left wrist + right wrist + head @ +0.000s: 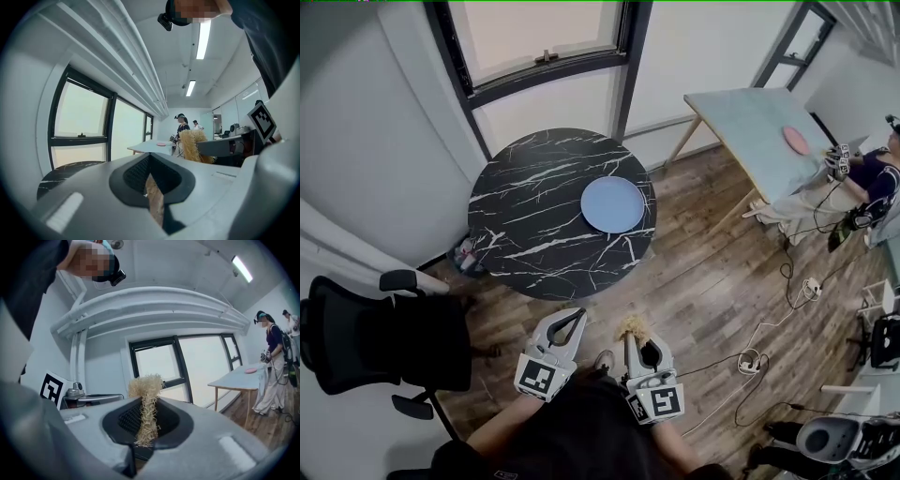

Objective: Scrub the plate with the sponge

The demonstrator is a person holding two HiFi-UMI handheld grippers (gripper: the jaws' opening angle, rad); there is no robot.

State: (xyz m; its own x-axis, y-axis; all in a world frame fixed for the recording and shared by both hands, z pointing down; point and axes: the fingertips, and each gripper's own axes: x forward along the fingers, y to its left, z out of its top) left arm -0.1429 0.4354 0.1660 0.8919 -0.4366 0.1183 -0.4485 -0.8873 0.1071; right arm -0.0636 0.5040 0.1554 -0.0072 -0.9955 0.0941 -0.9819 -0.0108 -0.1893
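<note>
One blue plate (612, 203) lay on the round black worktop (525, 216), toward its 3 o'clock edge, at 12 o'clock from the two grippers and well apart from them. The left gripper (577, 316) had its jaws together on nothing. The right gripper (635, 343) was clamped on one straw-coloured sponge (146, 401). One black chair (389, 342) stood at 8 o'clock.

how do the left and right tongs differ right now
The left tongs are shut on nothing; the right tongs are shut on the straw-coloured sponge. In the head view the left tongs reach nearer the round table's edge than the right tongs. Both hang over the floor, short of the blue plate.
</note>
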